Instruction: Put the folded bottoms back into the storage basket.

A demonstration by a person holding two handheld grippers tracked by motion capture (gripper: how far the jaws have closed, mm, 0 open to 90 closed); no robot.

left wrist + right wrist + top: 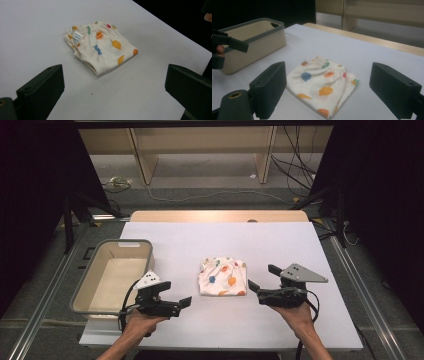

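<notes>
Lying folded at mid-worktop (pixel 280 240), the patterned shorts (pixel 223 277) are flanked by both hands. The left gripper (pixel 181 304) and right gripper (pixel 260 277) are held low, aimed inward, jaws spread wide, nothing grasped.

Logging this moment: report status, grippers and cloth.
Left gripper open, right gripper open, both empty. Folded patterned cloth flat on table between them, untouched. Bin at left; nothing blocking.

Brightly and evenly lit from above across the white table (pixel 220 320), with black surrounds at 9 and 3 o'clock. Soft shadow just beneath the folded cloth (pixel 101 48). Blurred and out of focus on the near black jaws at 6 o'clock.
</notes>
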